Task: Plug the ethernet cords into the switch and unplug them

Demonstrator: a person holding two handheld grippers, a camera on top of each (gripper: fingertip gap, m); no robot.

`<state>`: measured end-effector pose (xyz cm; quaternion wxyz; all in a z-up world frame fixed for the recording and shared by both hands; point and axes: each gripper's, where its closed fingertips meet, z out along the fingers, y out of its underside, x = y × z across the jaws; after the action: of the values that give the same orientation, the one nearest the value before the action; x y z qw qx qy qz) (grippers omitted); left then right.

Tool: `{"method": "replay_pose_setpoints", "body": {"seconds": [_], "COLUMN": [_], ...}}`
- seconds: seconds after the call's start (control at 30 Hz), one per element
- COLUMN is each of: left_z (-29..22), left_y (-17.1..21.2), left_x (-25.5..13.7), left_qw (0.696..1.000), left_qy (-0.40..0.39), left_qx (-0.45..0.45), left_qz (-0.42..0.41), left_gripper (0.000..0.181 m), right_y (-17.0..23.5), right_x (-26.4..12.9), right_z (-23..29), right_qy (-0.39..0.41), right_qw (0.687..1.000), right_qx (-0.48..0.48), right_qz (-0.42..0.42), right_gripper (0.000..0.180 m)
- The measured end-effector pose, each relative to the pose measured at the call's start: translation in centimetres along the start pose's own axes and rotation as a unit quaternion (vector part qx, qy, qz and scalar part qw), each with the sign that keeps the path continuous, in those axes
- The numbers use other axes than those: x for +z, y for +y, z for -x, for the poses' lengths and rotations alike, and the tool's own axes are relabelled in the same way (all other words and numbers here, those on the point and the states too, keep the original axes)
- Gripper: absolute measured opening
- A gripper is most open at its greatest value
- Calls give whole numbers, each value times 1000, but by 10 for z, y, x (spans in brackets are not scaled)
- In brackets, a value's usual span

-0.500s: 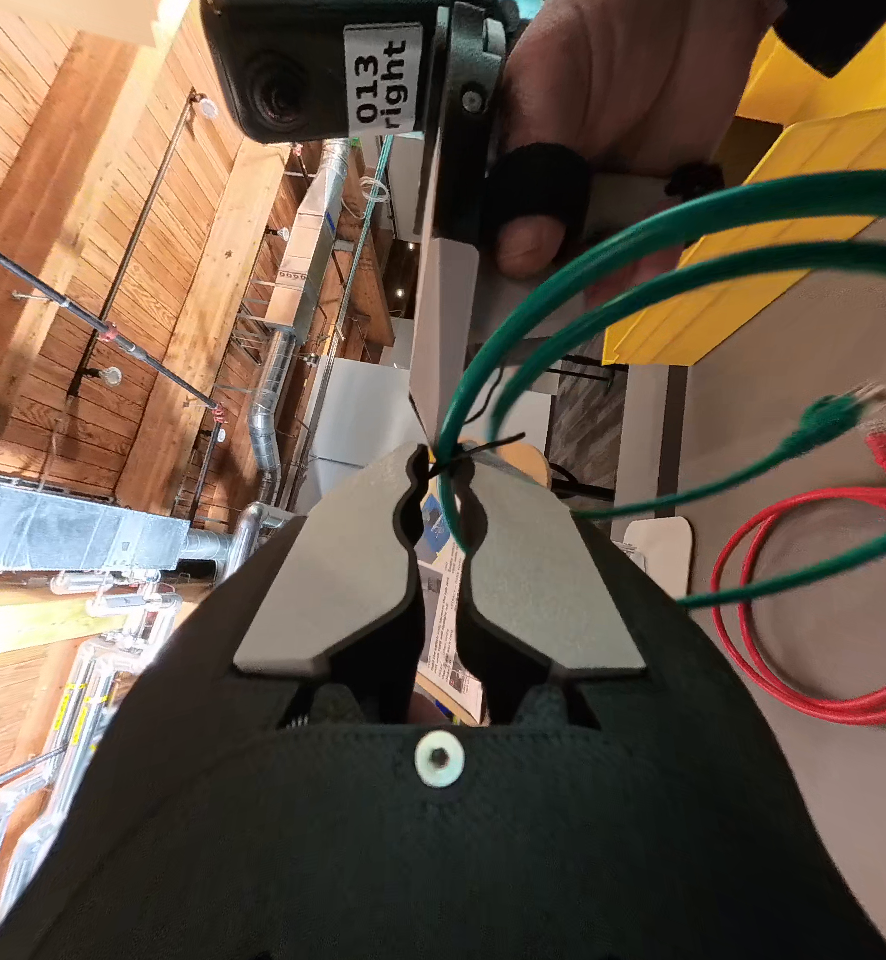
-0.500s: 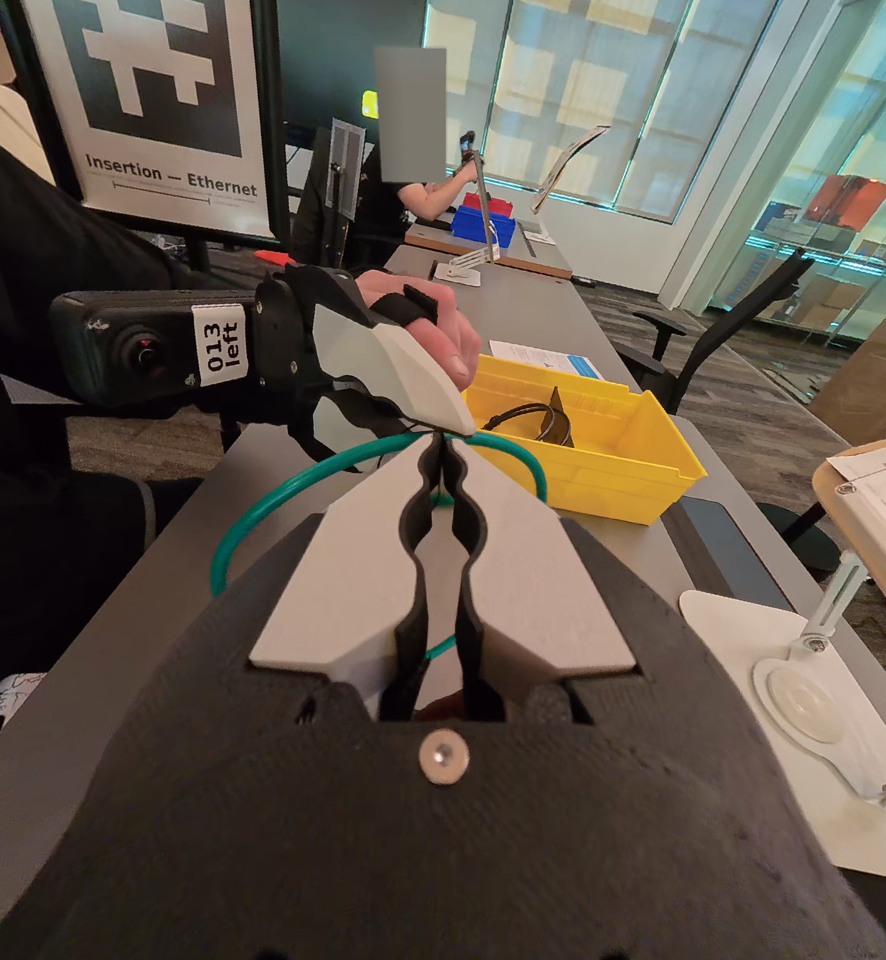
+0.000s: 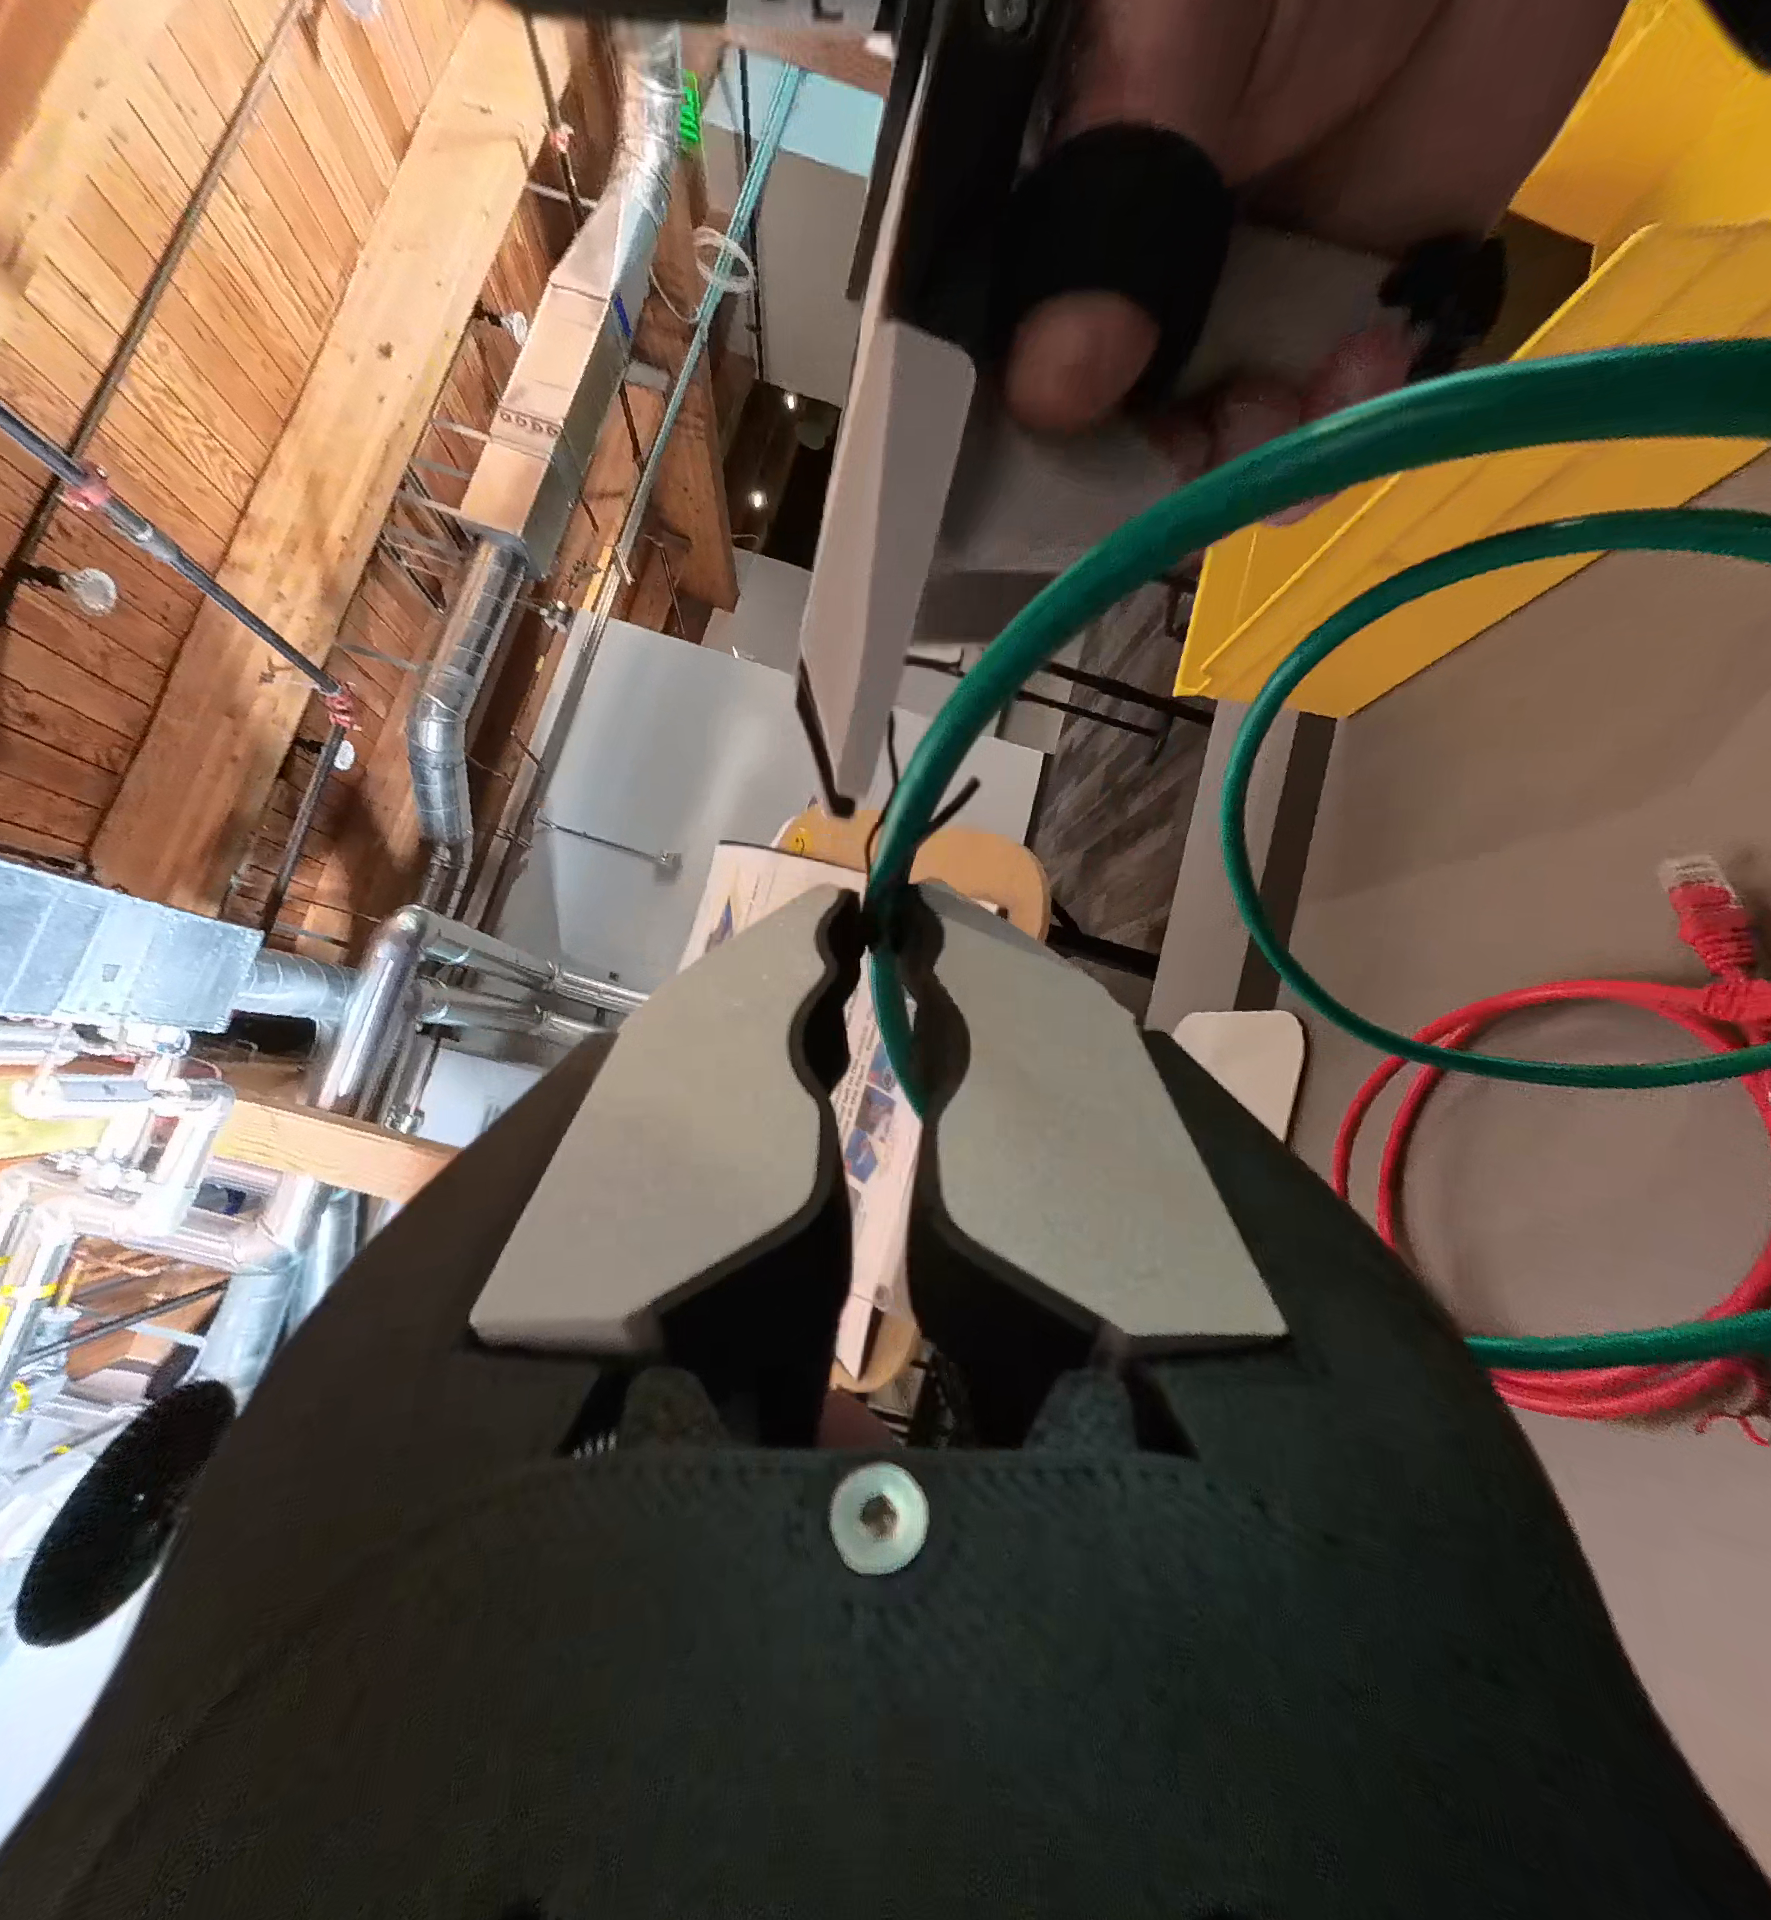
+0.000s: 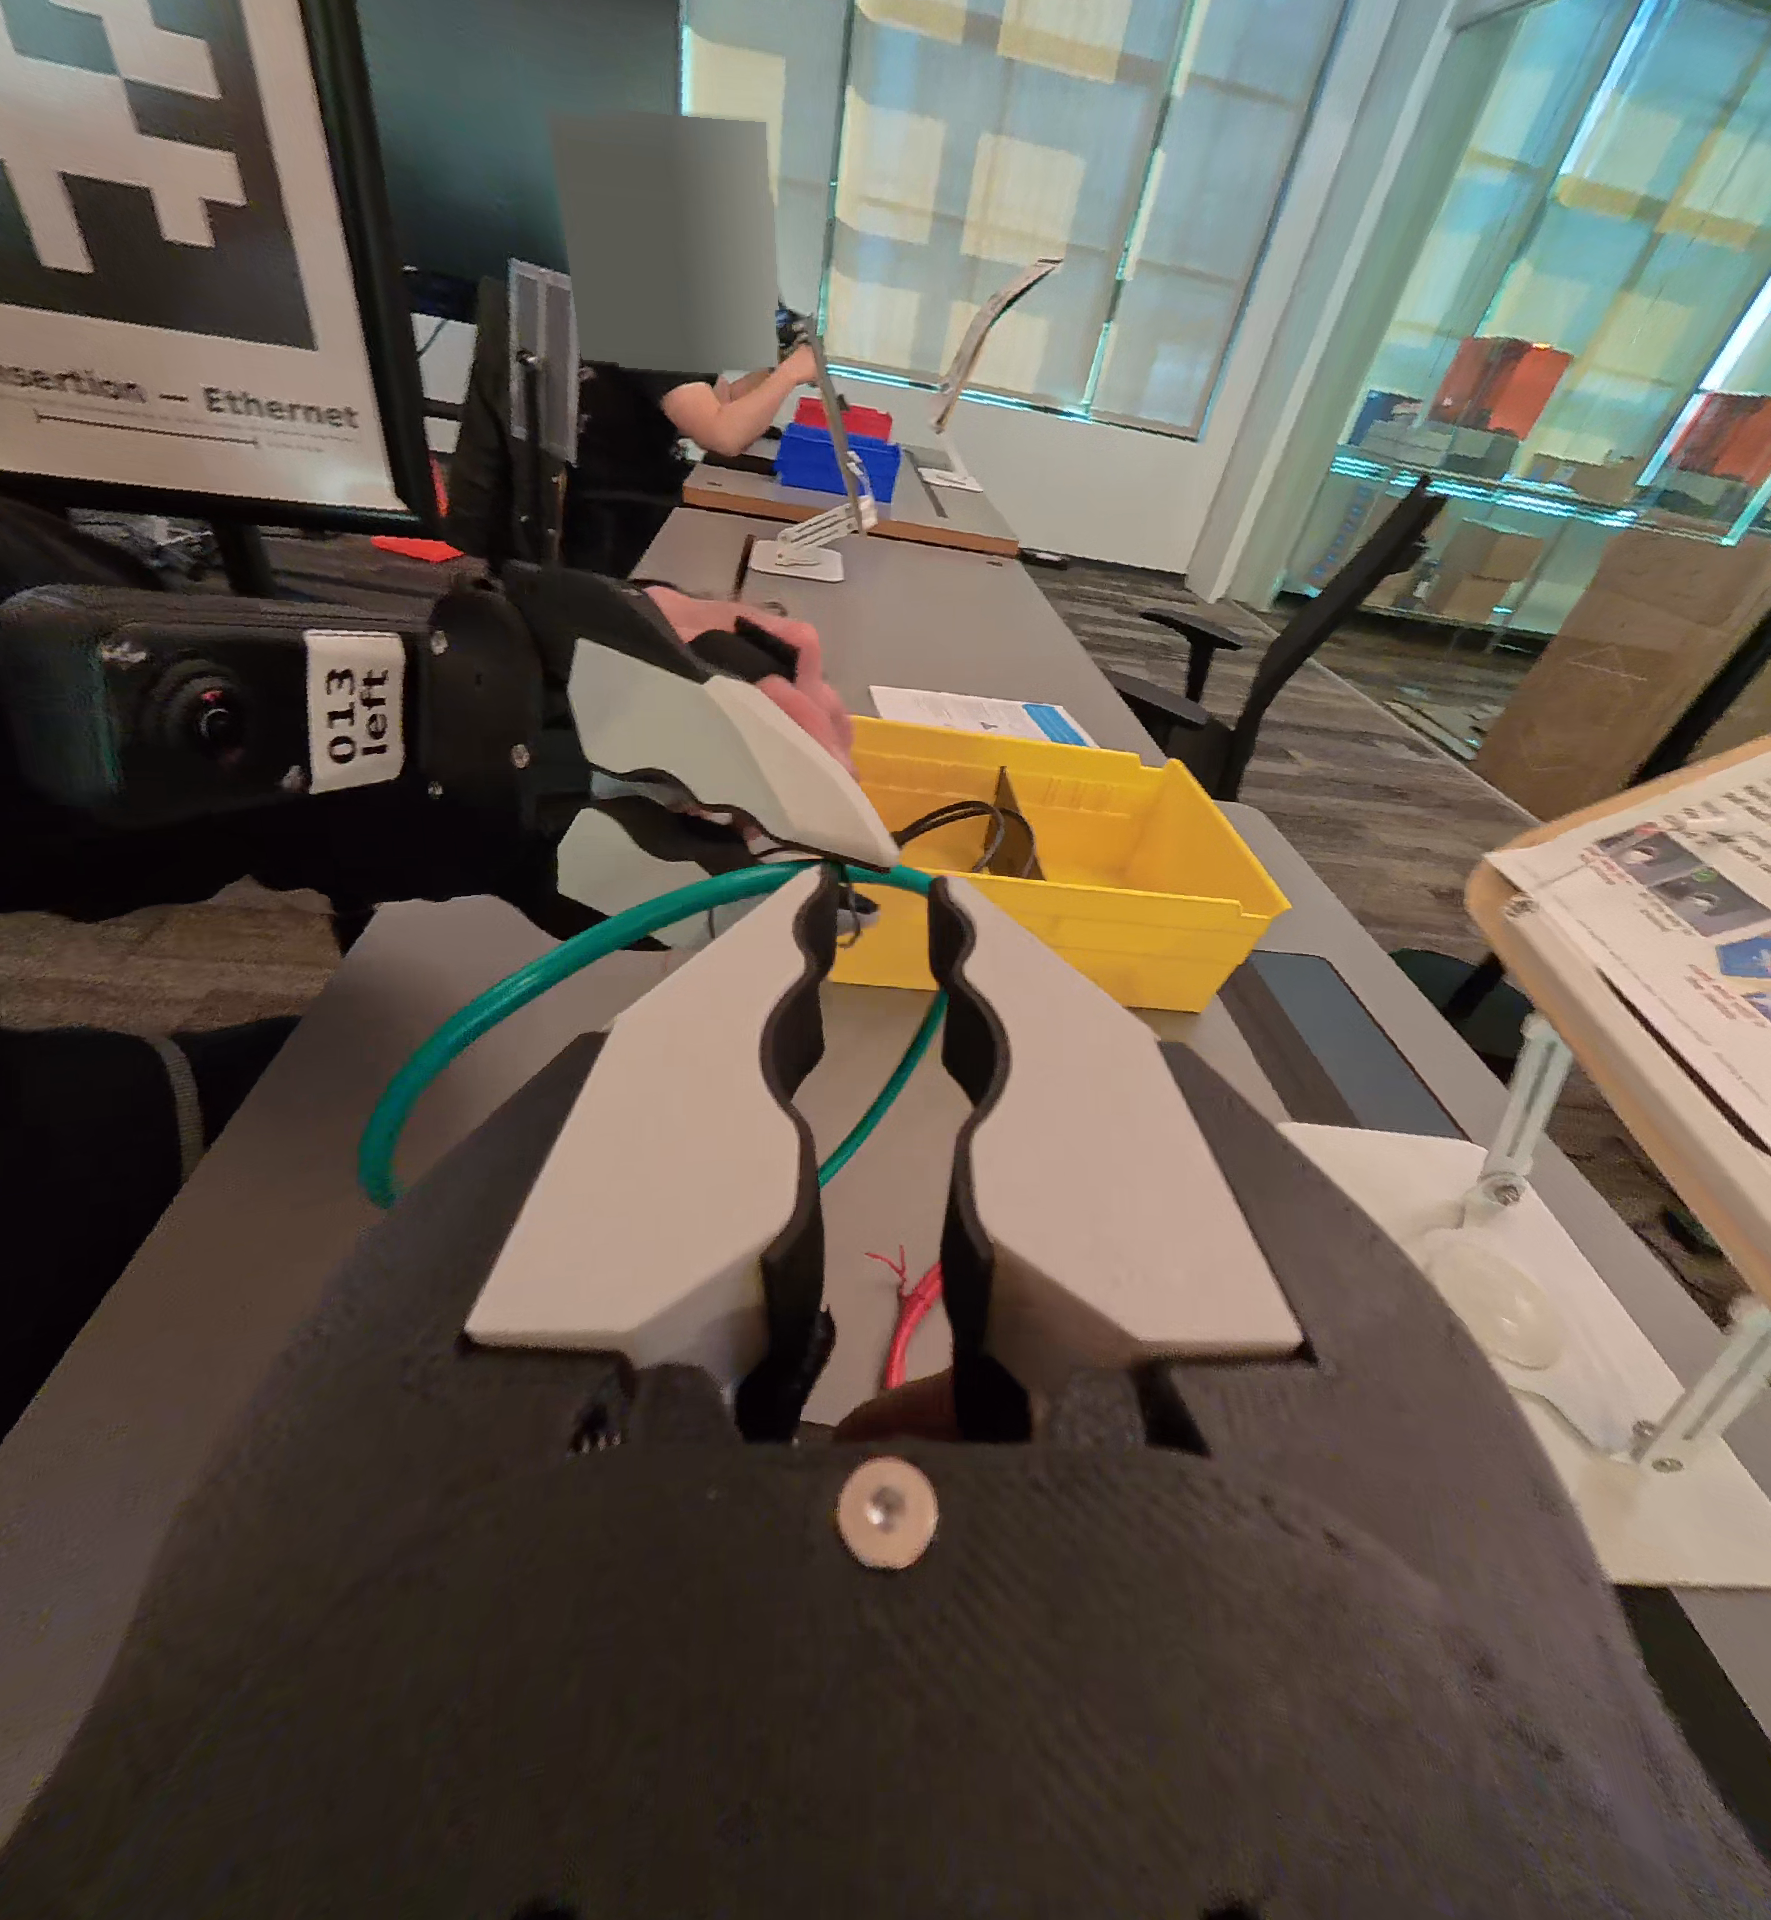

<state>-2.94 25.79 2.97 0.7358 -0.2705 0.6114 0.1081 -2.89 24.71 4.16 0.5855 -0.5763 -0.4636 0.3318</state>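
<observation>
— What do we have ahead of our right gripper (image 4: 876,894)?

— Its jaws stand apart, nothing between them. Just past the tips, our left gripper (image 4: 886,857) comes in from the left, pinching the green cord (image 4: 507,997) where a black tie wraps it.

— And the cord's run?

— We see it loop leftward above the grey table (image 4: 237,1299). Behind sits a yellow bin (image 4: 1099,883); a bit of red cord (image 4: 912,1320) shows low between our fingers.
</observation>
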Motion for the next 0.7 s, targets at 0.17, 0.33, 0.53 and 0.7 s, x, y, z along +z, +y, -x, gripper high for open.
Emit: {"method": "replay_pose_setpoints", "body": {"seconds": [0.17,0.33,0.53,0.7], "left_z": [-9,-15,-17,-20], "left_y": [17,26,32,34], "left_x": [-2,1,3,4], "left_qw": [1000,999,998,998], "left_qy": [11,17,21,31], "left_qx": [-8,-12,-6,0], "left_qz": [25,38,51,57], "left_gripper": [7,6,7,7], "right_y": [25,69,140,140], "right_x": [-17,-25,-20,-6], "right_z": [-39,-41,-32,-34], "right_qy": [95,92,78,75], "right_qw": [993,977,934,944], "right_qx": [21,69,79,56], "right_qz": [70,182,340,316], "right_gripper": [17,33,26,0]}}
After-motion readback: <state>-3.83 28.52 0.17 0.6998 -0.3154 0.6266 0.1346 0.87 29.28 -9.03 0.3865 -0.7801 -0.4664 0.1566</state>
